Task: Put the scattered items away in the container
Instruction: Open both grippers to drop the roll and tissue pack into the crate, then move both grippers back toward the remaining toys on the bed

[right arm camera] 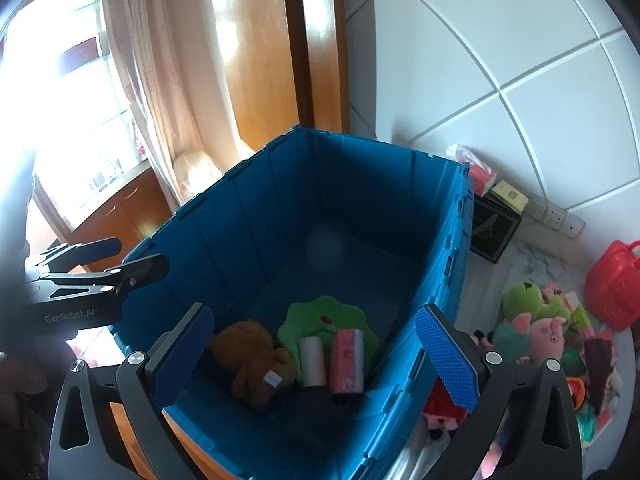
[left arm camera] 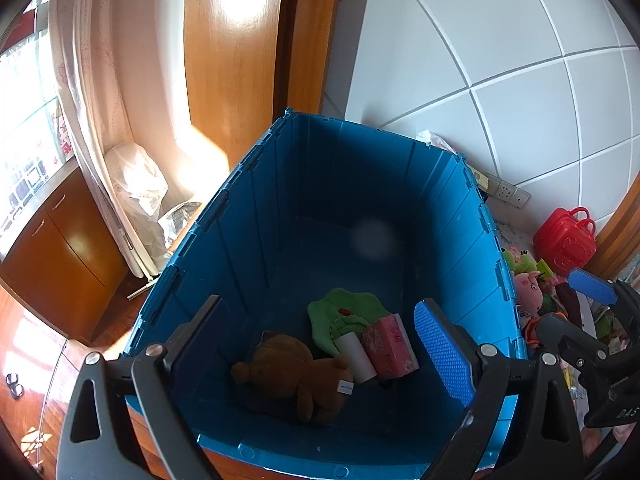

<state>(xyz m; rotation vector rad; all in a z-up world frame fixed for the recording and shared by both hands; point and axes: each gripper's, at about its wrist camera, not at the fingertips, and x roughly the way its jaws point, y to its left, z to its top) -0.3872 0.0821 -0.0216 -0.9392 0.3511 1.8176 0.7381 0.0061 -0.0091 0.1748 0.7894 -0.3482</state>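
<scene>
1. while both grippers hang over the near rim of the blue crate (left arm camera: 360, 184), the left gripper (left arm camera: 320, 344) has its jaws spread wide with nothing between them.
2. the right gripper (right arm camera: 316, 356) is likewise spread to its widest and grips nothing; only the inside of the crate shows between its blue pads.
3. on the crate floor, towards the near end, lies a brown teddy bear (left arm camera: 292, 376) on its back, a small white tag on one foot.
4. just beside the bear stands a white roll (left arm camera: 358, 356), touching a pink tissue pack (left arm camera: 390, 346) that leans next to it.
5. a green plush cushion (left arm camera: 344, 312) lies behind and partly under the roll and the pack.
6. the far part of the crate floor is bare.
7. outside the crate, on the right, a heap of plush toys (right arm camera: 540, 328) lies on a pale marbled surface, with a pink pig and a green toy on top.
8. a red toy case (right arm camera: 612, 292) stands beyond the heap, near the tiled wall (right arm camera: 520, 60).
9. by the crate's far right corner sit a black box (right arm camera: 494, 226) and another pink tissue pack (right arm camera: 480, 176).
</scene>
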